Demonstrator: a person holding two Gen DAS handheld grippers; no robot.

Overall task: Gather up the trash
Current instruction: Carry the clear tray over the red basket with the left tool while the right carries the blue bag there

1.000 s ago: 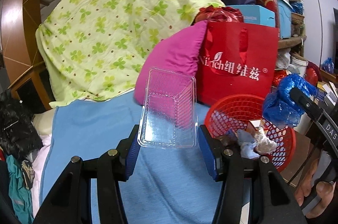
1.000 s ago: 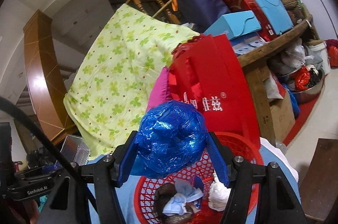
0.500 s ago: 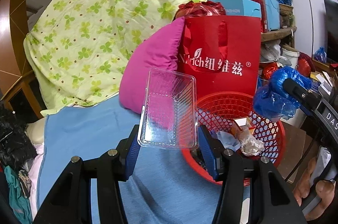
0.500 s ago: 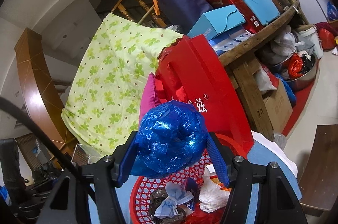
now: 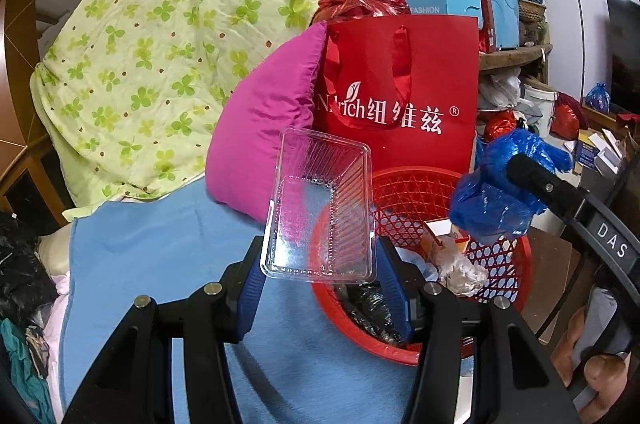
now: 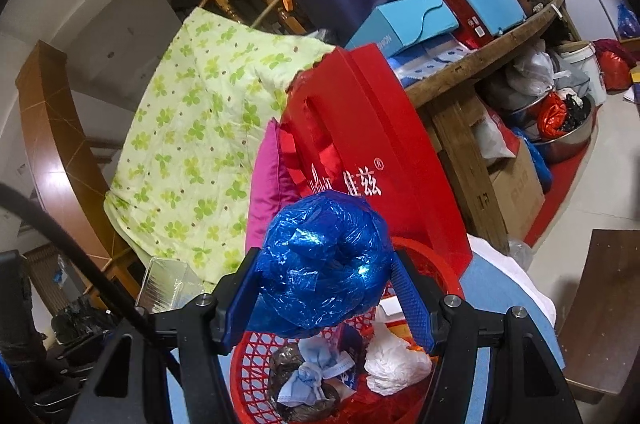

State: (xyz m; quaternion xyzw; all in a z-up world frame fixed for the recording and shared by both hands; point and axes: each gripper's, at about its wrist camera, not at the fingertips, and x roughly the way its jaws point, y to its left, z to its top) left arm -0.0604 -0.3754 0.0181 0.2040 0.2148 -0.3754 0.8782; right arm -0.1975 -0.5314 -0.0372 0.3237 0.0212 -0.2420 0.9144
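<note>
My left gripper (image 5: 322,278) is shut on a clear plastic tray (image 5: 320,208), held upright over the near left rim of a red mesh basket (image 5: 504,288). My right gripper (image 6: 326,298) is shut on a crumpled blue plastic bag (image 6: 324,264), held above the same basket (image 6: 256,376). The blue bag also shows in the left wrist view (image 5: 500,192), at the basket's right. The basket holds paper wads, a small box and dark wrappers. The clear tray shows in the right wrist view (image 6: 166,284) at lower left.
The basket stands on a blue cloth (image 5: 160,264). Behind it are a red paper bag (image 5: 400,92), a pink pillow (image 5: 264,128) and a green-patterned quilt (image 5: 160,36). A cluttered wooden shelf (image 6: 480,72) stands at the right. A brown stool (image 6: 600,304) is at the lower right.
My left gripper has carried the clear tray to the right, from over the blue cloth to over the basket's rim. My right gripper holds the blue bag above the basket, shifted slightly.
</note>
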